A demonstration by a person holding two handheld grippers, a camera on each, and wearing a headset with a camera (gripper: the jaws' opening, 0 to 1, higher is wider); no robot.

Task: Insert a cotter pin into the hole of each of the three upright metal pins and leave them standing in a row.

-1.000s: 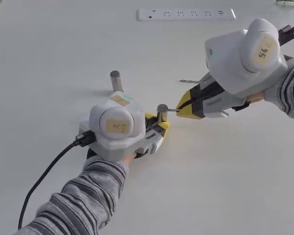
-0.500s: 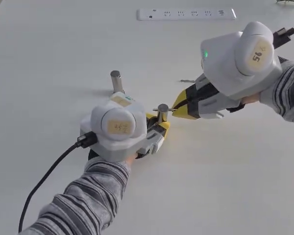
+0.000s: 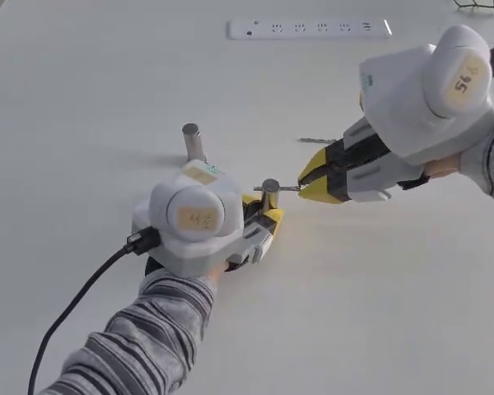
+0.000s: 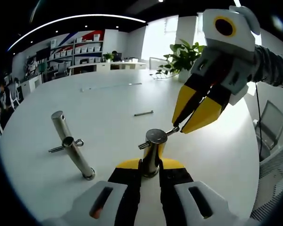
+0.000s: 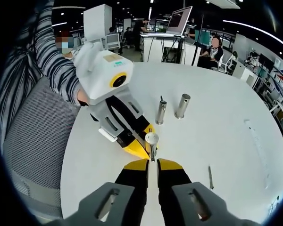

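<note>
Left gripper [image 3: 267, 216]: jaws closed on the base of an upright silver cylindrical metal pin [image 3: 270, 192], which stands on the white table [image 3: 107, 74] near centre of the head view. Right gripper [image 3: 303, 188], at 3 o'clock of that pin: yellow fingertips [image 4: 205, 113] pinched on the end of a thin grey wire cotter pin [image 4: 171, 131] lying level through the pin's hole. Two more upright silver pins [image 4: 61, 123] stand at 9 o'clock in the left gripper view.

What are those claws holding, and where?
Left gripper clamps the upright metal pin low on its shaft; right gripper pinches the cotter pin by its end.
</note>
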